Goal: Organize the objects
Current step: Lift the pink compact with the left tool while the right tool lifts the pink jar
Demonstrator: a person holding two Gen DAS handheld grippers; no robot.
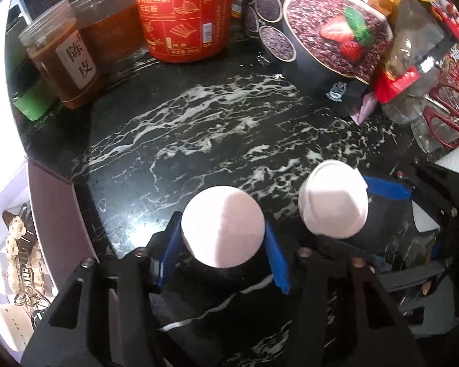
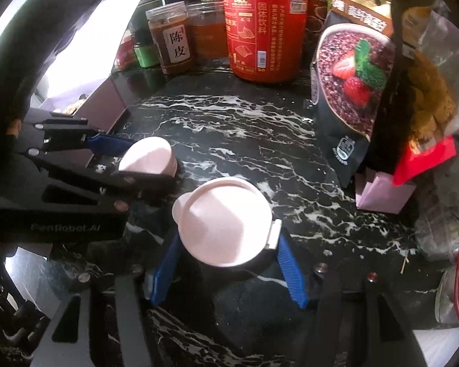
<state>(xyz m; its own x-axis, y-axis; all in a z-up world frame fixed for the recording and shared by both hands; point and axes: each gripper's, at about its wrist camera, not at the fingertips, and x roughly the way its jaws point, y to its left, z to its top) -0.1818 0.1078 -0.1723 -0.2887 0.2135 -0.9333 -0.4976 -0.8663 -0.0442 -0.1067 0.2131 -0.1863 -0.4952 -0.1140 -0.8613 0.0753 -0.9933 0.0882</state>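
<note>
1. Left gripper (image 1: 222, 241), lower centre of its view: you hold the first pink-capped bottle (image 1: 222, 225) between narrow blue pads.
2. Right gripper (image 2: 228, 258), lower centre of its view: it clasps the second pink-capped bottle (image 2: 225, 221).
3. Judged step: placing both; next, carry them toward the jars (image 2: 173, 39) at upper left.

Both grippers are the same build: chunky matte black frames with cut-out slots and round silver screw heads, plus a couple of coppery ones on the left gripper (image 1: 222, 249). The fingers (image 2: 292, 273) on the right gripper (image 2: 228, 272) are bright blue ribbed strips, and there's faint "OpenRobot.AI" lettering on the left one's black side.
</note>
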